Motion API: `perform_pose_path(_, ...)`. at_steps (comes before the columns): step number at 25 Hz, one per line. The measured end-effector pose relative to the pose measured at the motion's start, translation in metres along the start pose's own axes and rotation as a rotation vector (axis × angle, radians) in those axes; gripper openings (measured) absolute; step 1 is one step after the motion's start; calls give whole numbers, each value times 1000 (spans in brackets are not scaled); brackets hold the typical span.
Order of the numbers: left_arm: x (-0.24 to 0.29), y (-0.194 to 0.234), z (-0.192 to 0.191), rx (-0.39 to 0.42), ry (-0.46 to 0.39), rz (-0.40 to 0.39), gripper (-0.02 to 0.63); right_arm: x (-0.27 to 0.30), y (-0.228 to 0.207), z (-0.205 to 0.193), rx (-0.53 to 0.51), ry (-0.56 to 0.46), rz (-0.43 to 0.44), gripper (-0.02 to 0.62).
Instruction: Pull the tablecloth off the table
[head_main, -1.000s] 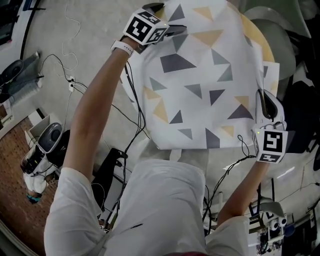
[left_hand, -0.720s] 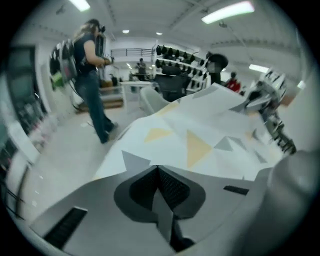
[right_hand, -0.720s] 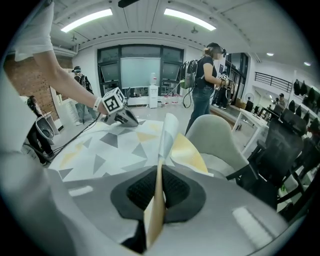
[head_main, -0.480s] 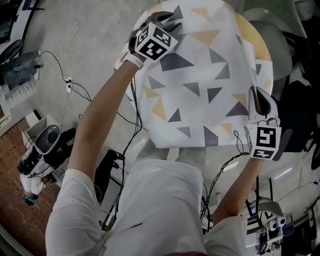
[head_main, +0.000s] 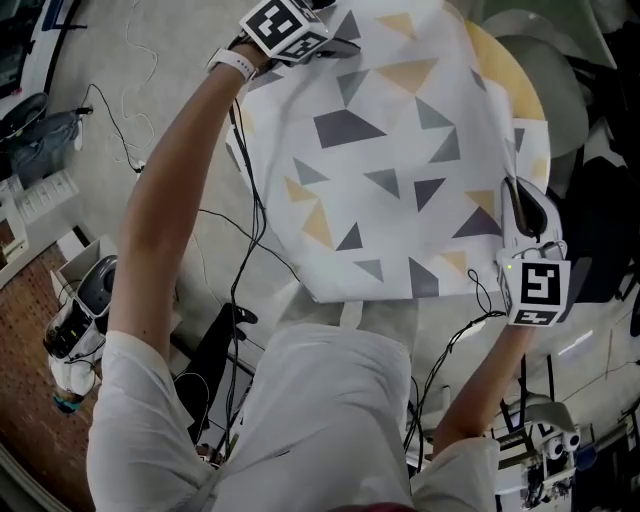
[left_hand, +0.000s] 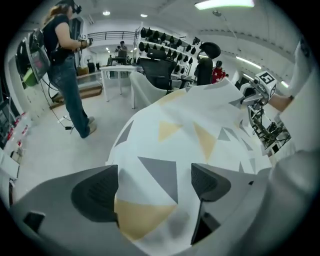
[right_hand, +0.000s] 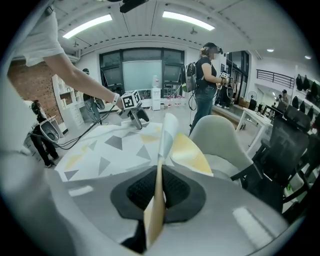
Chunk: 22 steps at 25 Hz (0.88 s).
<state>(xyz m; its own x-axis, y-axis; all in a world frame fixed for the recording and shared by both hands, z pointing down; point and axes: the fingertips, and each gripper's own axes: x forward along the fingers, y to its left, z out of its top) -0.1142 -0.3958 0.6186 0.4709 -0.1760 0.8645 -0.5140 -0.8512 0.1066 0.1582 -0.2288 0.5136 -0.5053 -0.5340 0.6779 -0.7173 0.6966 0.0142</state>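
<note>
The white tablecloth (head_main: 390, 160) with grey and yellow triangles covers a round yellow table (head_main: 512, 72). My left gripper (head_main: 338, 42) is at the cloth's far left edge. In the left gripper view its jaws (left_hand: 155, 185) are opening, spread wide, with the cloth (left_hand: 165, 145) lying between them but not pressed by the pads. My right gripper (head_main: 524, 208) is at the cloth's right edge. In the right gripper view it (right_hand: 159, 192) is shut on a raised fold of the tablecloth (right_hand: 165, 135), and the bare tabletop (right_hand: 192, 152) shows beside the fold.
A pale grey chair (head_main: 560, 95) stands right behind the table, also seen in the right gripper view (right_hand: 220, 137). Cables (head_main: 240, 250) trail over the floor on the left, near a small device (head_main: 88, 300). A person (left_hand: 62, 60) stands far off, another (right_hand: 205, 75) beyond the table.
My left gripper dipped toward me onto the cloth's left edge, then moved away to the far edge, with its jaws apart again. The right gripper stayed put, clamped on the fold.
</note>
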Motion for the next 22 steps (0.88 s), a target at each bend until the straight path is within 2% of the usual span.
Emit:
perform_pose_path(3,5,-1,0,-19,38,-74,439,3,2,2,-1,5,1,29)
perform_pose_path(6,9,-2,-2,-51,51,-110,435,5,3,-2,-8,24,-8,29)
perform_pose_path(9,4,-2,-1,-47,51,-80,407,6,4,-1,-5,25,-6,31)
perform_pose_path(12,-4,4,-2,-13,46,25,368,5,5,0,-4,23,1,29)
perform_pose_path(15,-14,4,0,1,27,115,199,4,6,2,-6,23,-1,31)
perform_pose_path(18,-20,-12,3,-7,11,128,79,3,4,1,-9,27,-15,31)
perform_pose_path(22,-30,-29,9,-22,6,188,34,-2,-3,0,11,29,-32,29)
